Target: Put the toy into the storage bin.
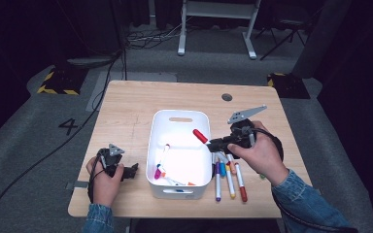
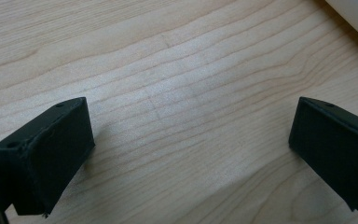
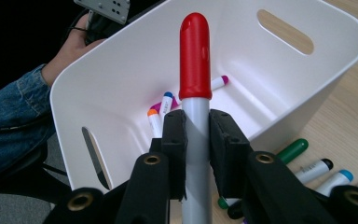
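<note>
Right gripper view: right tool (image 3: 196, 154) pinching red-capped marker (image 3: 195, 70) by grey barrel, cap over white bin (image 3: 349, 60). Risk: marker pivots in narrow grip, cap strikes bin rim, rolls onto table (image 1: 126, 126). Left tool (image 2: 186, 154) spread, idle.

1. A light wooden table (image 1: 126, 102) with visible grain stands on grey carpet (image 1: 24, 131).
2. A round dark grommet (image 1: 227, 97) sits near the table's far edge.
3. A painted number 4 (image 1: 68, 126) marks the floor left of the table.
4. Yellow-and-black hazard-striped blocks (image 1: 58, 82) lie at the far left and far right.
5. Black cables (image 1: 150, 36) trail across the floor.
6. A white desk frame (image 1: 216, 24) stands behind, in a dark room.
</note>
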The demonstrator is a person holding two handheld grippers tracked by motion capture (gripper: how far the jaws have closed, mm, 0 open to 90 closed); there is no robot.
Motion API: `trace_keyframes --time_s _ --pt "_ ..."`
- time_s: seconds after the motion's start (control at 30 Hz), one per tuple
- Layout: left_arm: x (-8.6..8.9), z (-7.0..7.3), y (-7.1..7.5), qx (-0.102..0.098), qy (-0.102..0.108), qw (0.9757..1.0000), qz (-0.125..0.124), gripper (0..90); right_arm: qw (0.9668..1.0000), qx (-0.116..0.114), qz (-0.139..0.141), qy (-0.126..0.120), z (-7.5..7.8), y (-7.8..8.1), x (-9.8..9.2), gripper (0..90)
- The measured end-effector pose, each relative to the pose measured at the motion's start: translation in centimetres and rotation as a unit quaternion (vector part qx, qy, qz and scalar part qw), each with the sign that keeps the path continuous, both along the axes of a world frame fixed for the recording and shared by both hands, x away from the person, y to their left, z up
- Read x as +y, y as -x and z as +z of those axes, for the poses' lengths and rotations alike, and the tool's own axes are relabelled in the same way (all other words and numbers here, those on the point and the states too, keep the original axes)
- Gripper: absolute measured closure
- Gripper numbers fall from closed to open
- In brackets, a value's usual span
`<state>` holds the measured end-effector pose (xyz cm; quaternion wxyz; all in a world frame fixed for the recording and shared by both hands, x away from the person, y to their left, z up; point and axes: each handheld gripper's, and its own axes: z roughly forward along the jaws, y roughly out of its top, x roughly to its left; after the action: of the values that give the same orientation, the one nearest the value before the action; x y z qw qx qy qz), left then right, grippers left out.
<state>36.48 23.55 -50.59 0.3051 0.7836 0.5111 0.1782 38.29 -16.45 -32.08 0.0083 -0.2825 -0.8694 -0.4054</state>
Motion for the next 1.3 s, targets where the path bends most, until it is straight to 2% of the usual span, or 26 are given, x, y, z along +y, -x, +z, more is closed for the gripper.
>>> trace_keyframes --time_s 0.13,0.27,0.5,0.7,1.13,1.17,1.3 --pt "-0.1 0.0 -0.3 0.0 -0.003 1.0 -0.001 0.0 0.9998 -0.005 0.011 -0.014 0.3 0.4 1.0 77.1" --pt "-0.1 0.0 -0.3 0.0 -0.002 1.0 -0.001 0.0 0.9996 -0.009 0.024 -0.015 0.4 0.7 2.1 77.1" --pt "-0.1 0.0 -0.3 -0.001 -0.003 1.0 -0.002 0.0 0.9987 -0.006 0.048 -0.018 -0.2 1.1 4.0 77.2" --pt "-0.1 0.0 -0.3 -0.001 -0.002 1.0 -0.002 0.0 0.9978 0.0 0.063 -0.018 -0.7 1.4 4.6 77.2" --pt "-0.1 0.0 -0.3 -0.001 -0.002 1.0 -0.002 0.0 0.9956 0.024 0.09 0.008 -2.6 1.9 5.7 77.2" --pt "-0.1 0.0 -0.3 -0.001 -0.002 1.0 -0.002 0.0 0.9951 0.018 0.096 0.013 -2.8 1.8 5.7 77.2" --pt "-0.1 0.0 -0.3 -0.001 -0.002 1.0 -0.002 0.0 0.9942 0.02 0.103 0.024 -3.3 1.9 6.0 77.1"
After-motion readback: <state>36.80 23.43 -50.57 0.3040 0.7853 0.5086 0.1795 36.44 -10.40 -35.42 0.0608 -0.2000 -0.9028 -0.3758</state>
